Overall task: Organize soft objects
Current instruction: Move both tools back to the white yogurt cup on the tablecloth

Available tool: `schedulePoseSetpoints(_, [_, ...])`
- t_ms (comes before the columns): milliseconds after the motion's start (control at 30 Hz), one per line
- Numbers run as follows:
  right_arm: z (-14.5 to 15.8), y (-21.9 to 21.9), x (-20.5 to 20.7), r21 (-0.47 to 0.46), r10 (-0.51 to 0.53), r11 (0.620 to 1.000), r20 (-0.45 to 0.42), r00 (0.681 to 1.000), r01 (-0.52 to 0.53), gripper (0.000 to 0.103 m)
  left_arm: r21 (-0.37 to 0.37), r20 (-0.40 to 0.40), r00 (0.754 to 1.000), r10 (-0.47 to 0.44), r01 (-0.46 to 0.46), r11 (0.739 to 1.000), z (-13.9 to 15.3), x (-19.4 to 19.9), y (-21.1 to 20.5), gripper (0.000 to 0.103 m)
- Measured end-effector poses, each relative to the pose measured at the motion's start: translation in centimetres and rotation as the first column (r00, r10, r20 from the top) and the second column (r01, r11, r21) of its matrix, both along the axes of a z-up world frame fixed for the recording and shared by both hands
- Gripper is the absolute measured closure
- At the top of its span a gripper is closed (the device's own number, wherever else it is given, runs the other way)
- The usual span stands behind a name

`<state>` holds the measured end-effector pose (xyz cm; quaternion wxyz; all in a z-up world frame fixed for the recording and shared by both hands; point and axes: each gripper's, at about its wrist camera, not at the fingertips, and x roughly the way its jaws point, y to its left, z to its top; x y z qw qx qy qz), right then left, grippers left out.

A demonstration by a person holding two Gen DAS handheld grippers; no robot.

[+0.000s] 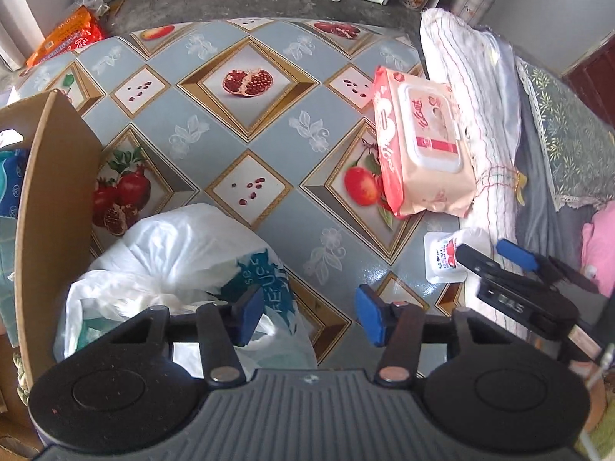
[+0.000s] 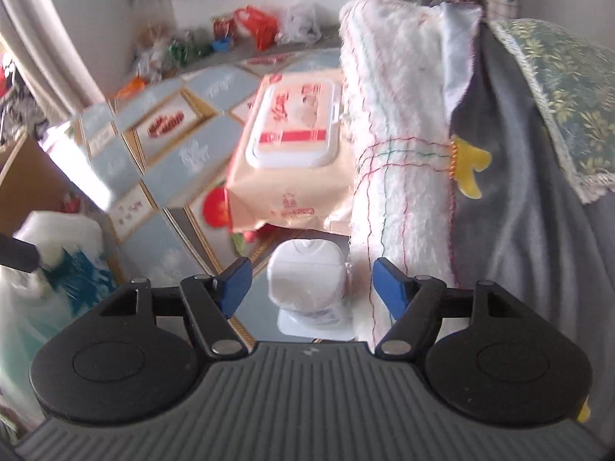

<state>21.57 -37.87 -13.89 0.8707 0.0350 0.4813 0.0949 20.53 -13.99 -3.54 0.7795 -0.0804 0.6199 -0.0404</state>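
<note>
Both grippers hang over the table (image 1: pixel 269 123), nothing held. Left gripper (image 1: pixel 307 317) has its fingers apart, empty, with a white plastic bag (image 1: pixel 173 253) just under its left pad. Right gripper (image 2: pixel 311 286) also has its fingers apart – empty, a small white pack (image 2: pixel 307 280) lying below the gap, not touched.

Soft things sit at the table's right side: a wipes pack (image 1: pixel 419 142) leaning on a rolled towel (image 1: pixel 472 115), the small pack just in front of them. A cardboard box (image 1: pixel 50 192) stands at the left edge, likely the place they go; something blue shows inside it.

Risks, as I judge them:
- Right view is blurred, so the aim on the small pack could be off – a pad may snag the towel beside it.
- The small pack looks slick and squashy; a shallow pinch could slip.
- Pulling the towel would tip the wipes pack.
- The bag is loose; the left pad may catch film only.

Count: one bag, one wipes pack, one towel, one small pack, one box, two grippers.
</note>
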Motion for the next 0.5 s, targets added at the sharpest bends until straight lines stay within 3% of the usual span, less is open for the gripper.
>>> schedulePoseSetpoints(67, [-0.4,0.4,0.3,-0.008,0.034,0.999,-0.008,0.999,-0.034,0.045,0.009,0.001,1.000,-0.003,0.003,1.000,-0.1,0.1,-0.3,0.050])
schedulePoseSetpoints(100, [-0.4,0.7,0.5,-0.026,0.053,0.998,-0.013,0.999,-0.053,0.056,0.012,-0.001,1.000,-0.004,0.004,1.000,-0.2,0.2,-0.5,0.050])
schedulePoseSetpoints(300, [0.2,3.2,-0.6,-0.173,0.186,0.969,0.031,0.982,-0.178,0.056,0.012,-0.008,1.000,0.004,-0.004,1.000,-0.8,0.9,-0.7,0.050])
schedulePoseSetpoints(367, [0.4,4.8,-1.5,-0.261,0.266,0.933,0.045,0.963,-0.246,0.056,0.009,-0.008,1.000,0.006,-0.006,1.000,-0.9,1.1,-0.6,0.050])
schedulePoseSetpoints(500, [0.1,8.6,-4.0,-0.460,0.428,0.811,0.048,0.902,-0.361,0.056,0.005,-0.012,1.000,0.007,-0.007,1.000,-1.2,1.3,-0.6,0.050])
